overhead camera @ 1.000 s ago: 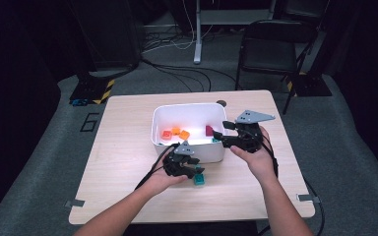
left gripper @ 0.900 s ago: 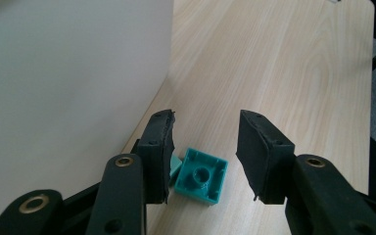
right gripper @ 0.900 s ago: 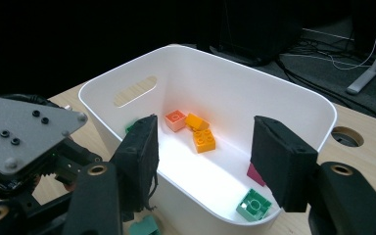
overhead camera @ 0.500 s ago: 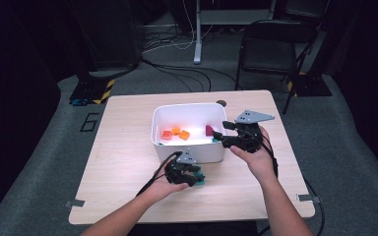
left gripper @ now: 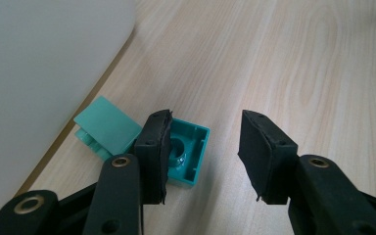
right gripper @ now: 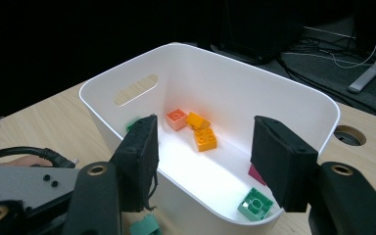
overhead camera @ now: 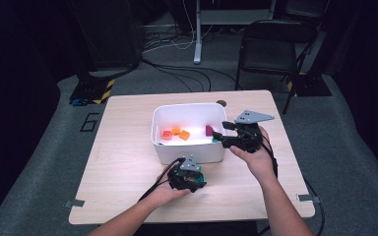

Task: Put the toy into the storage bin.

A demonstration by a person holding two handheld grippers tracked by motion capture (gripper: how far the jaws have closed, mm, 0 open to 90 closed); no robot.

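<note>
Nearest the person, on the tabletop (overhead camera: 128, 162) just beside the white bin (overhead camera: 189, 153), the left gripper (left gripper: 203, 156) stands over a teal brick (left gripper: 183, 152); its jaws have just been opening, one pad against the brick, not clamping it. Farther off, the right gripper (right gripper: 203, 164) hovers released over the bin's rim, above orange bricks (right gripper: 200, 132) inside.
</note>
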